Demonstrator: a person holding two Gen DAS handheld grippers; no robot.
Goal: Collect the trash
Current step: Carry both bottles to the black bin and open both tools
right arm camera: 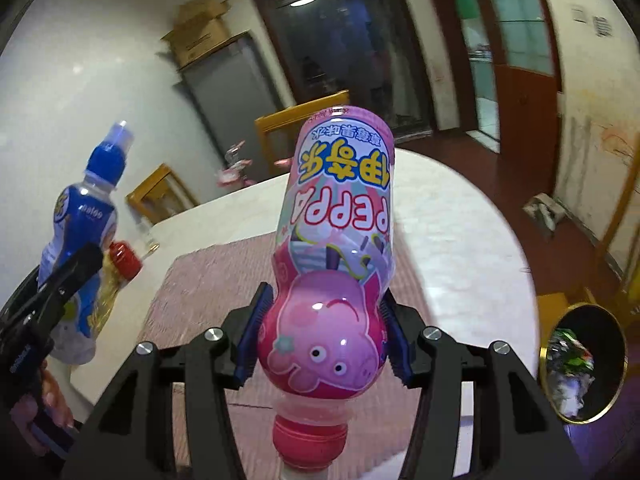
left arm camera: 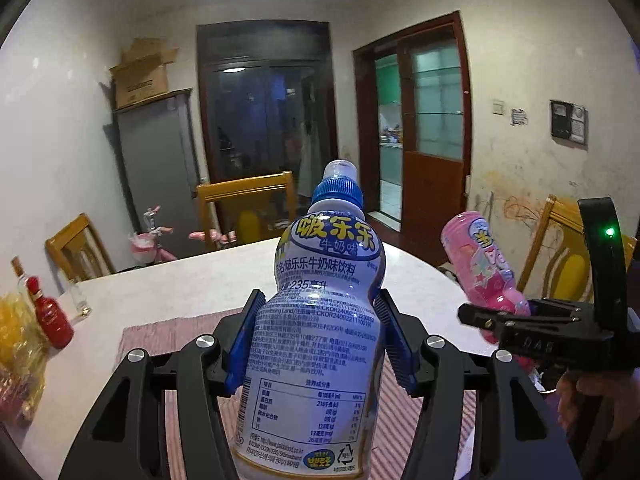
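My left gripper (left arm camera: 320, 340) is shut on a blue-and-white drink bottle (left arm camera: 320, 320) with a blue cap, held upright above the table; the same blue bottle (right arm camera: 80, 240) appears at the left of the right wrist view. My right gripper (right arm camera: 324, 336) is shut on a pink Peppa bottle (right arm camera: 336, 240), held with its red cap toward the camera and its base pointing away. In the left wrist view the pink bottle (left arm camera: 480, 264) and right gripper (left arm camera: 520, 320) sit to the right. A black bin with a gold rim (right arm camera: 582, 360) holding trash stands on the floor at the lower right.
A white table (left arm camera: 180, 280) carries a striped pink mat (left arm camera: 168, 336), a red bottle (left arm camera: 50, 316), a glass (left arm camera: 78, 300) and a yellow bag (left arm camera: 16, 340) at its left. Wooden chairs (left arm camera: 248, 204) ring the table. A person's hand (right arm camera: 48, 412) holds the left gripper.
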